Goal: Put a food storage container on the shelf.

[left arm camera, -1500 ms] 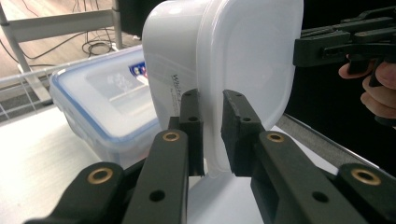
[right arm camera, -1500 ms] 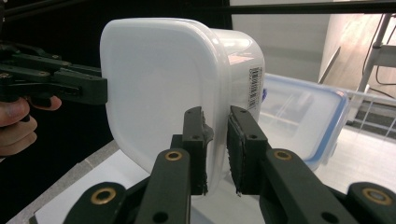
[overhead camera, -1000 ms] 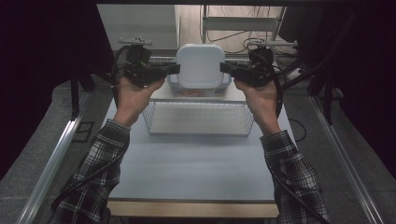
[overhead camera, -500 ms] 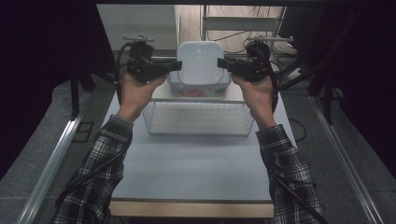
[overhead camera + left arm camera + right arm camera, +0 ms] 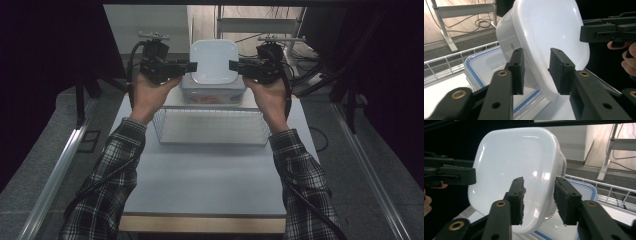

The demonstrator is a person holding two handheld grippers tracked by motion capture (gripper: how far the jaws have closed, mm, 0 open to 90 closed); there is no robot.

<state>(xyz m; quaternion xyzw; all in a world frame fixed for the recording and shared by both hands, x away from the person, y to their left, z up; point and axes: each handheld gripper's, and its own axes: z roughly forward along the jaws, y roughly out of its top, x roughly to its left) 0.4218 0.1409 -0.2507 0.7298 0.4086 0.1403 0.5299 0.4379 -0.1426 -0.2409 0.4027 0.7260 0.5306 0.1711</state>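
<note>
A white plastic container (image 5: 213, 62) hangs in the air at the far end of the table, tilted so its flat face looks up at the high view. My left gripper (image 5: 192, 66) is shut on its left rim and my right gripper (image 5: 232, 65) on its right rim. In the left gripper view the rim of the white container (image 5: 549, 27) sits between the pads of my left gripper (image 5: 536, 60). The right gripper view has the container (image 5: 511, 162) held the same way by my right gripper (image 5: 539, 185). Under it stands a clear box with a blue-sealed lid (image 5: 213, 95).
A wire basket (image 5: 210, 127) stands on the grey table (image 5: 210, 180) just in front of the clear box (image 5: 484, 67). Metal desk legs and cables lie on the floor beyond. Dark curtains flank both sides of the table.
Both grippers have lifted the white container upward and slightly away from the person, off the clear box. Its flat face now tilts more toward the high view.
</note>
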